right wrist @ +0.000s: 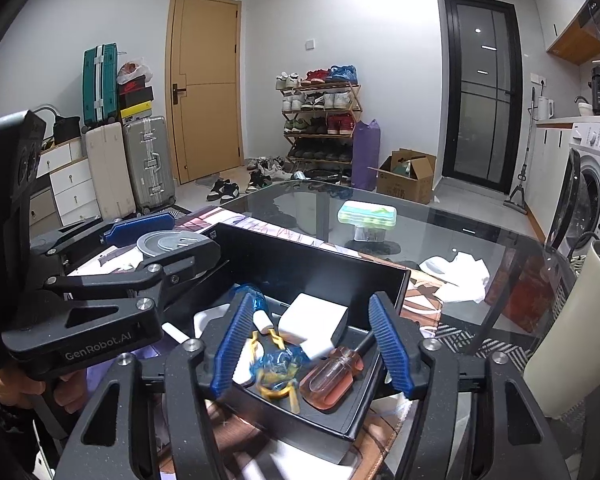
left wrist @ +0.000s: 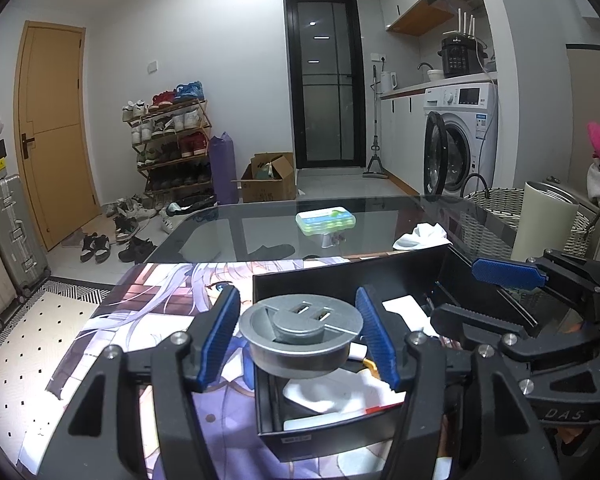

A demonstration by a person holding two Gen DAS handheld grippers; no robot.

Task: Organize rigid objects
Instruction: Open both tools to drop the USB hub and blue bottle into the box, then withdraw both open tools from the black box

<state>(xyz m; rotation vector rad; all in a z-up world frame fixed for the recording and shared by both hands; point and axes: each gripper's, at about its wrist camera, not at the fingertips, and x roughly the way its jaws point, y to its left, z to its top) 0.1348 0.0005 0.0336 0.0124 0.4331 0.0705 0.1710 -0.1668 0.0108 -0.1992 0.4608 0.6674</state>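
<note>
The left gripper (left wrist: pixel 298 334) holds a grey round USB desk grommet (left wrist: pixel 300 330) between its blue fingers (left wrist: pixel 220 332), flat face up. The fingers look to press on its rim from both sides, though the contact on the right side is hard to confirm. The grommet hangs over the near left corner of the black storage box (left wrist: pixel 340 280), which sits on the printed desk mat (left wrist: pixel 160 292); part of the disc overlaps the box's left wall, so it lies half inside, half outside the opening. The coming move turns on this: the box interior lies to the right of the grommet and a little beyond it, so a short shift that way should bring it clear of the wall before release.

The right gripper (right wrist: pixel 312 344) hovers over the near end of the same box with its fingers spread wide and nothing between them. Below it in the box lie a blue and yellow toy (right wrist: pixel 276 368), a screwdriver with an orange handle (right wrist: pixel 332 372) whose long axis runs away to the right, and a white block (right wrist: pixel 314 318). The left gripper is plainly the nearer one to the grommet.

Beyond the box, on the glass desk (left wrist: pixel 260 224), stand a green lidded case (left wrist: pixel 326 220) and a crumpled white cloth (left wrist: pixel 420 236).
</note>
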